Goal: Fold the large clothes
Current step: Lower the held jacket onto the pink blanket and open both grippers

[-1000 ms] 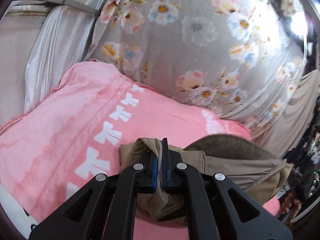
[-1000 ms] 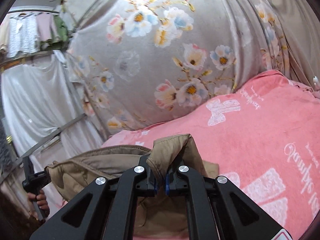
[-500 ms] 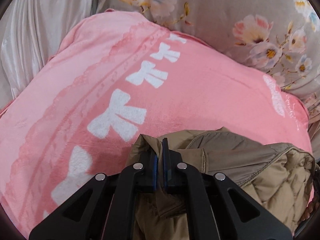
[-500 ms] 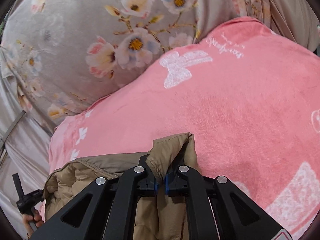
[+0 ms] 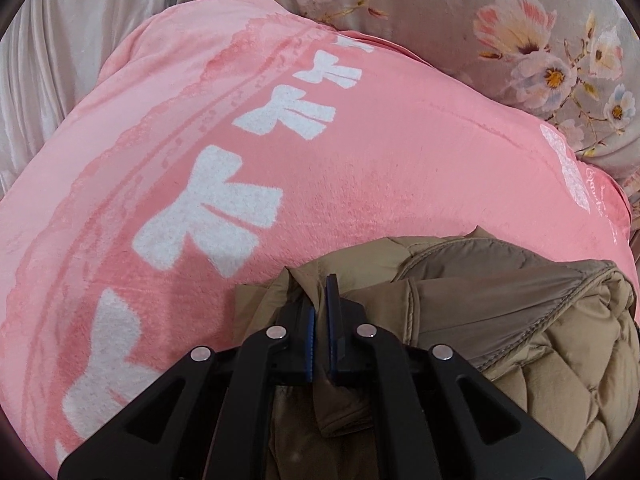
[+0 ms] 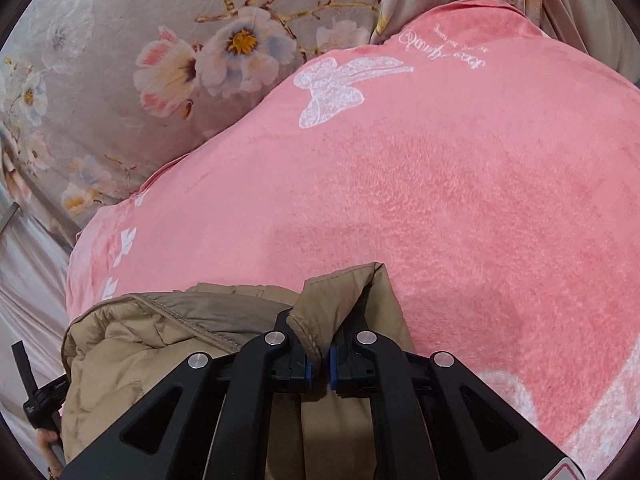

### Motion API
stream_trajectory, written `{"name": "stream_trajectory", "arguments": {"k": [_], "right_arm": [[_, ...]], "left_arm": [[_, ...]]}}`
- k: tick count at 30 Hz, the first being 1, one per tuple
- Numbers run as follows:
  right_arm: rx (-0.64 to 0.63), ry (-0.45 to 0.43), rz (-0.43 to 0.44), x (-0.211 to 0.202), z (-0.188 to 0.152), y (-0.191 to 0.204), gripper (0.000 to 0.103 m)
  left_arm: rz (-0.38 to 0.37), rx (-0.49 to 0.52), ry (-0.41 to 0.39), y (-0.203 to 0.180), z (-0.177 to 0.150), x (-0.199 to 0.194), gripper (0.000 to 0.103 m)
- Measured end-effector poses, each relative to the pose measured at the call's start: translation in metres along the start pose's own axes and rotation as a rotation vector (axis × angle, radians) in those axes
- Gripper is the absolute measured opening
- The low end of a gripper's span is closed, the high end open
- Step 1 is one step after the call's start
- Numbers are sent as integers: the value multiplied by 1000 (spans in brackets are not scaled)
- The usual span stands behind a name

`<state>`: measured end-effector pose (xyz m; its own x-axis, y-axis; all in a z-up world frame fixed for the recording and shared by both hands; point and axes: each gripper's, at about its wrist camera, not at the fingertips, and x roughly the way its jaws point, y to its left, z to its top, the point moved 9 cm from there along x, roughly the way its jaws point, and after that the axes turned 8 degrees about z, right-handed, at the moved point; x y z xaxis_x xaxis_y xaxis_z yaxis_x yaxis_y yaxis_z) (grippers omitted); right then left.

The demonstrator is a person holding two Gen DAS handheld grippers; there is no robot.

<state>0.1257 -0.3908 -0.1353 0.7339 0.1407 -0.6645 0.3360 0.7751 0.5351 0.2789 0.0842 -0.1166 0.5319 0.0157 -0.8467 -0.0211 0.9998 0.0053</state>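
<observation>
My L gripper [image 5: 320, 312] & R gripper [image 6: 319, 350] both pinch the tan quilted puffer jacket [image 5: 500, 320] over the pink fleece blanket [image 5: 360, 160]; only R view shows the butterfly print [image 6: 336, 90].

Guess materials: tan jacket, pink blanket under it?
Tan jacket: looks like thin woven synthetic shell, slight sheen, padded; diamond quilting puffs on the lining side. Pink blanket: likely plush fleece, matte; fuzzy nap with white bow and butterfly prints.

A home bedroom, by the look of it: a fleecy pink blanket with white bows [image 5: 360, 168] spread over a grey floral bedsheet [image 6: 120, 40], pale satin drapery [image 5: 60, 60] alongside.
</observation>
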Motion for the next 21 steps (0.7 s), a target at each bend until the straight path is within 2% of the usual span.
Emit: {"name": "stream_trajectory", "arguments": {"k": [16, 21], "right_arm": [[1, 21, -16, 14, -11, -5, 2], [20, 28, 4, 16, -11, -7, 2]], "left_arm": [[-21, -15, -33, -4, -5, 13, 5], [-39, -32, -45, -3, -6, 13, 6]]}}
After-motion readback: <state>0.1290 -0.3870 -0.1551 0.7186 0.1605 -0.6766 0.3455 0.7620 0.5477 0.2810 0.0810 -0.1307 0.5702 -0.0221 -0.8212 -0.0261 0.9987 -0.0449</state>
